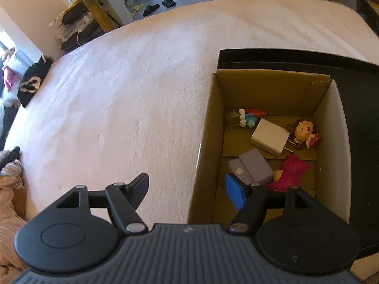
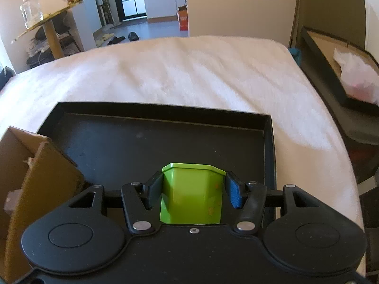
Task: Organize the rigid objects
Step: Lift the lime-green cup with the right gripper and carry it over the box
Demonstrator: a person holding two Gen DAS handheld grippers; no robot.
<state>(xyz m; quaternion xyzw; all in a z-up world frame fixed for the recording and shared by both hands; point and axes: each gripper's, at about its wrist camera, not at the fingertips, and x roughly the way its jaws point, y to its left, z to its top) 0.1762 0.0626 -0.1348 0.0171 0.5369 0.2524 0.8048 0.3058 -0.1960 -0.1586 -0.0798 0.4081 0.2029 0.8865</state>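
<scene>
The right gripper [image 2: 193, 190] has its jaws closed against the two sides of a lime-green tin [image 2: 191, 194], which stands upright between them; the tin's bottom edge is cut off by the gripper body, so whether it rests on anything cannot be told. Behind it lies a shallow black tray [image 2: 165, 139] on a pale pink bedcover [image 2: 189, 71]. At the left edge a cardboard flap [image 2: 35, 170] blocks part of the tray.

The left gripper [image 1: 189, 188] stands wide apart with nothing between its fingers. Its right finger, with the blue pad [image 1: 234, 193], hangs over the open cardboard box [image 1: 208, 130], while the left finger is over the bedcover. Inside the box lie a white charger [image 1: 270, 137], a grey flip case [image 1: 253, 165], a magenta plush toy [image 1: 291, 172], a small doll figure [image 1: 303, 130], and a cluster of tiny figures [image 1: 246, 118] in the far corner that is too small to make out. The gripper hides the box's near end.
</scene>
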